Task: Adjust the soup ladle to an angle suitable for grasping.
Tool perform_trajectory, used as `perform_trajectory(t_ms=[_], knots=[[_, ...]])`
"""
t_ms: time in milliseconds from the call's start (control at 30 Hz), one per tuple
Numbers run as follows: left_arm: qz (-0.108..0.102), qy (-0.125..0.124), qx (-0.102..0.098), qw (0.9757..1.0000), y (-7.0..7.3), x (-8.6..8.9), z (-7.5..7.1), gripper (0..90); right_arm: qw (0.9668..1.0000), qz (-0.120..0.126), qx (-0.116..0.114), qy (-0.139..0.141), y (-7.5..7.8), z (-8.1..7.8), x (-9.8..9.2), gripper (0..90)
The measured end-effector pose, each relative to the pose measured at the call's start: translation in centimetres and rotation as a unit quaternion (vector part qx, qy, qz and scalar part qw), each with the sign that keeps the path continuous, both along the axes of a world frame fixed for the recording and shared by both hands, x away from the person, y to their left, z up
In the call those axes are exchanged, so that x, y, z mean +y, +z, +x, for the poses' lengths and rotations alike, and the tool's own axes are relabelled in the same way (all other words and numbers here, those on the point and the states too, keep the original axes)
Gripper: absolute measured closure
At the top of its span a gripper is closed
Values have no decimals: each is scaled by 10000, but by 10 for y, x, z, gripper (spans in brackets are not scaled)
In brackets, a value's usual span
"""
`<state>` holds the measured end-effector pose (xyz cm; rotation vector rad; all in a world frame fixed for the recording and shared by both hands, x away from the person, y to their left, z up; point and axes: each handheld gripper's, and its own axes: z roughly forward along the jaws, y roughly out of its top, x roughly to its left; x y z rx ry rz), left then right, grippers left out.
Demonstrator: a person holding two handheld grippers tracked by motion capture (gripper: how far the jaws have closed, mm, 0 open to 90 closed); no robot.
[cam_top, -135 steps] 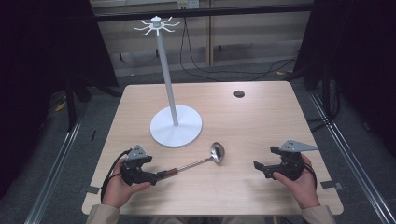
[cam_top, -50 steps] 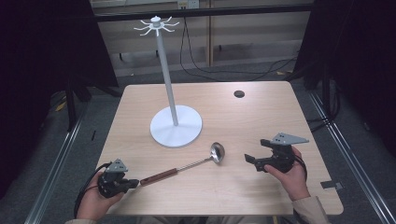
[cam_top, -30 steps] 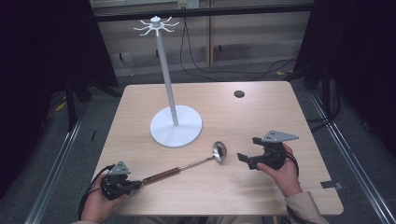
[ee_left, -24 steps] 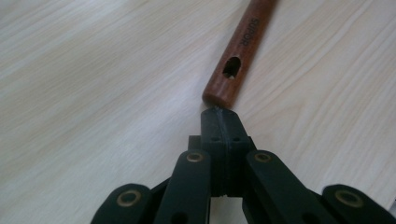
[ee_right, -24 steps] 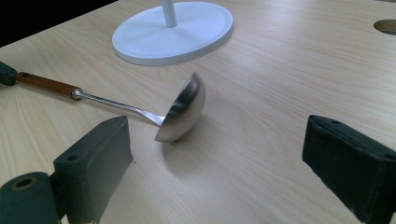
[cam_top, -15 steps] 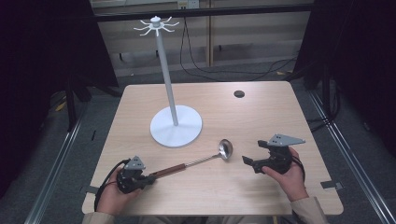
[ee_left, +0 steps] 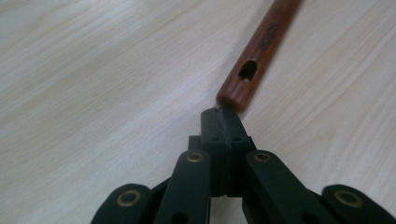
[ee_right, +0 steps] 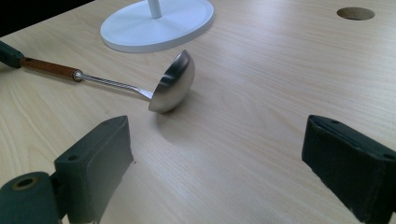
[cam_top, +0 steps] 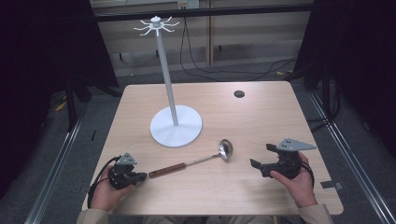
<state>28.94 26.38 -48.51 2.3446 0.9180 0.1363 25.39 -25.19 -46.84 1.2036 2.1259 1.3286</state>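
A ladle point(cam_top: 194, 162) is seen lying on the pale, wood-grained worktop point(cam_top: 261, 112), just in front of the round white base of a utensil stand point(cam_top: 176, 125). The ladle is made of three parts: a rounded handle of reddish-brown wood point(ee_left: 259, 49) pierced near its end by an oval hanging hole, a thin twisted metal shank, and a polished steel bowl point(ee_right: 173, 83) of hemispherical shape that rests tipped on its side with the rim toward the shank. The stand is formed of a flat disc, a slim upright white pole and a crown of small curved hooks at the top. A dark round hole point(cam_top: 239, 94) is set into the worktop toward the far right. The left gripper point(cam_top: 134, 177) is held low at the near left edge, its matte black jaws pressed together with nothing between them; in the left gripper view their blunt joined tip is seen just at the butt end of the wooden handle, so close that contact cannot be told. The right gripper point(cam_top: 261, 157), topped by a grey three-cornered plate, is held at the near right, well apart from the ladle's bowl, with its blocky black jaws spread wide and empty. Beige sleeves are seen at the bottom edge of the high view.
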Motion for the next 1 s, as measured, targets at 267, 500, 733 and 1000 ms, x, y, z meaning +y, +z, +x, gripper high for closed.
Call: perform_trajectory(t_ms=[267, 500, 733, 1000], knots=[[-108, 55, -2, 9999, -2, -5, 4, 900, 10000, -8, 25, 8, -1, 0, 2, 79], [-32, -33, -16, 10000, -1, -15, 6, 899, 10000, -64, 9, 33, -1, -3, 4, 82], [12, -22, 137, 9999, 2, -6, 1, 900, 10000, -79, 29, 15, -2, -5, 1, 83], [-103, -48, 267, 9996, 1, -4, -11, 900, 9998, -78, -46, 199, 2, 7, 17, 83]])
